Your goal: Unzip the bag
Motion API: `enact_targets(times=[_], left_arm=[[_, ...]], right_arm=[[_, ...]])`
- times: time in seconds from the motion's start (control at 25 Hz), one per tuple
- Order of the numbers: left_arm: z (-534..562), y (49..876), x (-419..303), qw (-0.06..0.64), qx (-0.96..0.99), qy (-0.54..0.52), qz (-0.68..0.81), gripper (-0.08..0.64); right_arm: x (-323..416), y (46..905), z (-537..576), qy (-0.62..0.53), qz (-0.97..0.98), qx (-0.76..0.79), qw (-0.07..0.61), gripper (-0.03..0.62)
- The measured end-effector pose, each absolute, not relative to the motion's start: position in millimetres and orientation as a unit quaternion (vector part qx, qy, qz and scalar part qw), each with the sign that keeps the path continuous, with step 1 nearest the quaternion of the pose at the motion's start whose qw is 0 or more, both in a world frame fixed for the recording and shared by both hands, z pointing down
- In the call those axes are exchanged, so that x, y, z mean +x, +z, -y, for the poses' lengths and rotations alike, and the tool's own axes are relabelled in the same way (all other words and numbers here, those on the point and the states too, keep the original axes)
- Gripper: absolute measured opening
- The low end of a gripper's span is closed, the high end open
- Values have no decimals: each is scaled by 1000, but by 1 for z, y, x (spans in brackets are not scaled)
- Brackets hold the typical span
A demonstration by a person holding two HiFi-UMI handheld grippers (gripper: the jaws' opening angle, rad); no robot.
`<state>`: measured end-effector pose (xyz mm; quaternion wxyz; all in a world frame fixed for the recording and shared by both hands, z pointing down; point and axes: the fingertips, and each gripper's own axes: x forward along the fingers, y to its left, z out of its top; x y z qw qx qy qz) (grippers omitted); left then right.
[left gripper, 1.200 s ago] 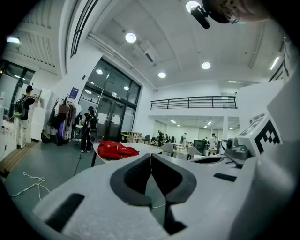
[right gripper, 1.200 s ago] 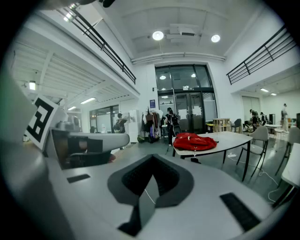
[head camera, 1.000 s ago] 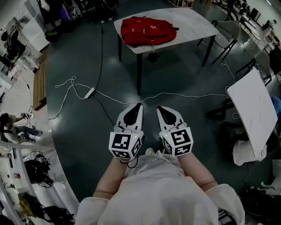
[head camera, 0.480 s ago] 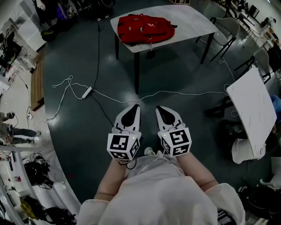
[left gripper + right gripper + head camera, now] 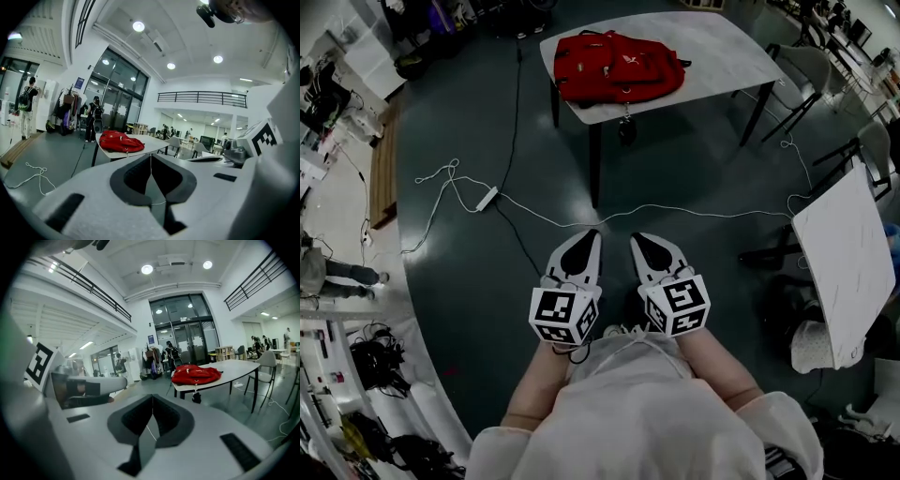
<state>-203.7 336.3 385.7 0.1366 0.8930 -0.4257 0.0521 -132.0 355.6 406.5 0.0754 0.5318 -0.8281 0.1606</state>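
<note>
Red bag (image 5: 617,64) x1, hand-held grippers (image 5: 591,237) (image 5: 639,241) x2

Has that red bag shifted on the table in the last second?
No. The red bag lies at the same end of the table, on the head view's left, as in the earlier pictures. Only the head camera's framing has drifted slightly.

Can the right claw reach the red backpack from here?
Probably not yet: the right claw is far short; the red backpack lies on the table across open floor, with only a cable crossing it.
</note>
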Motion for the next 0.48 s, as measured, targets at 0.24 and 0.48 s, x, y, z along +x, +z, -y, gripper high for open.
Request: enact_targets(times=[0.24, 0.48], left_arm=[[-265, 391, -166, 143, 883, 54, 443, 21], [-197, 388, -110, 159, 880, 49, 446, 21]], right_arm=[[-96, 406, -283, 156, 843, 509, 81, 28], [-41, 405, -212, 166, 848, 496, 92, 28]])
